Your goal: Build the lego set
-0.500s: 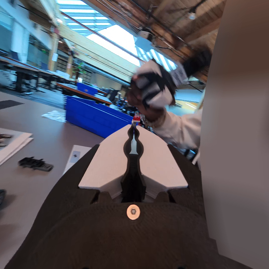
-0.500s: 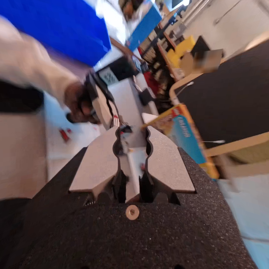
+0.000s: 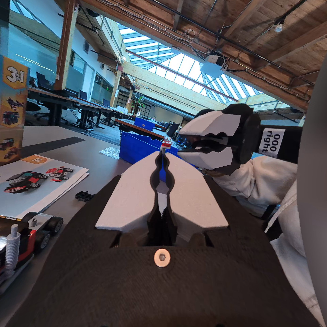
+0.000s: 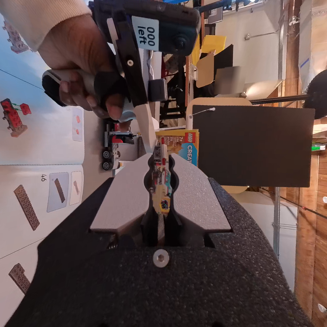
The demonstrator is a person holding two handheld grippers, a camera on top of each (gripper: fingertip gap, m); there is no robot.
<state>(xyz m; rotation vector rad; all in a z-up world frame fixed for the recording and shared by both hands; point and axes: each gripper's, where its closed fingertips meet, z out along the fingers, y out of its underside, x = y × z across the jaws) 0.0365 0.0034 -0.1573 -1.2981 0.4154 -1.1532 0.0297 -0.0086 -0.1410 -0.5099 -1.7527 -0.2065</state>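
Grey table (image 3: 74, 152), left claw (image 3: 163, 153) half-hiding tiny piece (image 3: 166, 144)

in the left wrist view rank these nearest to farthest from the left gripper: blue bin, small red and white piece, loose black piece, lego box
1. small red and white piece, pinched at the left gripper tips
2. loose black piece, on the table to the left
3. blue bin, behind the tips, and lego box, far left: too close to call

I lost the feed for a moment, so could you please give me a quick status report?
Left gripper shut on small red-and-white piece. Right gripper open, piece sits between its tips. Truck on table beyond. Nothing blocking.
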